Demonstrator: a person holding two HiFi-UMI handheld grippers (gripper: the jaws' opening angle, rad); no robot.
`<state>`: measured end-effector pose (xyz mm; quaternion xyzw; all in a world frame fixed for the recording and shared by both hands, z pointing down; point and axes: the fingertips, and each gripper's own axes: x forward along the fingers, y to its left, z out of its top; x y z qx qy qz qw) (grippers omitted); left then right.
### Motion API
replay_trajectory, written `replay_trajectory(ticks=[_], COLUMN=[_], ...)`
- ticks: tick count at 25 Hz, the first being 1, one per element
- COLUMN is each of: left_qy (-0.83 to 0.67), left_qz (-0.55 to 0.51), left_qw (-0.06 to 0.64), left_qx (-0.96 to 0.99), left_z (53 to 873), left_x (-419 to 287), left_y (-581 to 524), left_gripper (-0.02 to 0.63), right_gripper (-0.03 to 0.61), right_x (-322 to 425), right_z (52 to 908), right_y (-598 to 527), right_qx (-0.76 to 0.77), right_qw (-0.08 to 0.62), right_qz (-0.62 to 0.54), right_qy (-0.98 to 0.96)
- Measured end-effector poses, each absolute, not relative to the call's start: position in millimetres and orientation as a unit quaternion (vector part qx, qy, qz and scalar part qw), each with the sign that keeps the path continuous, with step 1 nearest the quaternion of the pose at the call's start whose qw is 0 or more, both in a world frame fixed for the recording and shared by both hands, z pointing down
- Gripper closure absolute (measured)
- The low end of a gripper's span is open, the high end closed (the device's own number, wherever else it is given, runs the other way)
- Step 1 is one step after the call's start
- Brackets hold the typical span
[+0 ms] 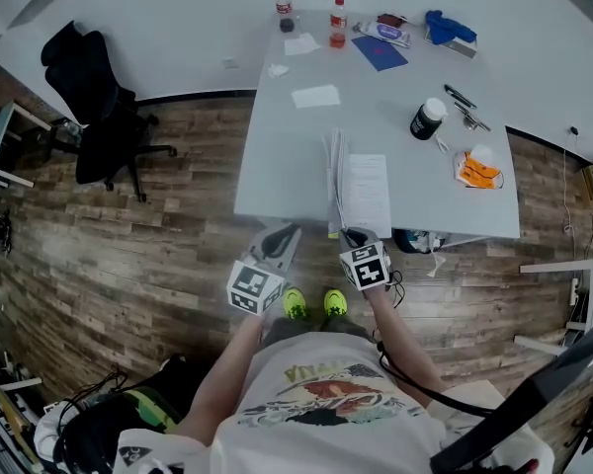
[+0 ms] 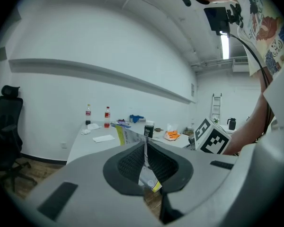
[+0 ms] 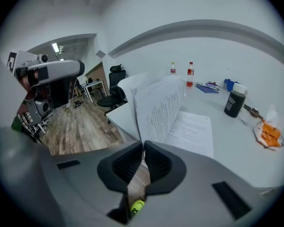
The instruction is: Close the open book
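The open book (image 1: 366, 194) lies at the near edge of the white table (image 1: 277, 166), its right page flat. Its left leaves (image 1: 334, 176) stand upright. My left gripper (image 1: 295, 229) reaches in from the left. In the left gripper view it (image 2: 145, 157) is shut on a thin white leaf with a yellow corner that runs on to the book (image 2: 125, 136). My right gripper (image 1: 353, 235) sits at the book's near edge by the spine. Its jaws (image 3: 143, 157) are shut below the raised pages (image 3: 156, 108). I cannot tell whether they pinch a page.
Farther back on the table are a black jar with a white lid (image 1: 427, 118), an orange packet (image 1: 477, 172), a loose sheet (image 1: 316, 96), a blue booklet (image 1: 381, 52) and two bottles (image 1: 338, 23). A black office chair (image 1: 104, 117) stands to the left on the wooden floor.
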<state>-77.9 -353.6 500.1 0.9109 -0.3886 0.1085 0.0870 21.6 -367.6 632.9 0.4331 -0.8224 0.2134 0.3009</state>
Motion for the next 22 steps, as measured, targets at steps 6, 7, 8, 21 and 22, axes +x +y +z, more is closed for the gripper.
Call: replay_trajectory(ticks=[6,7,8,21,22], left_qy=[-0.386,-0.385,-0.385,-0.394,-0.396], left_qz=[0.113,0.114,0.114,0.121,0.122], left_qw=[0.083,0.083,0.084,0.085,0.085], left_qx=[0.912,0.912,0.912,0.907,0.906], left_z=[506.6,508.1,509.4,526.7,527.5], left_x=[-60.2,-56.2,-52.0,-14.8,-14.1], left_y=[-350.9,-350.6,-350.5,-354.9,-355.7], left_gripper=[0.600,0.600,0.600,0.600,0.600], right_gripper=[0.546,0.546,0.546,0.546,0.545], right_x=[40.7,44.9,49.0,81.5,83.4], right_z=[636.8,637.5,638.4,658.7,660.4], right_y=[-364.6,-364.1,-363.9,-366.1,-366.6], right_qx=[0.441,0.441,0.441,0.431,0.430], right_qw=[0.281,0.279,0.278,0.258,0.256], right_qz=[0.235,0.238,0.241,0.286,0.292], right_qy=[-0.819,-0.819,-0.818,-0.816,-0.815])
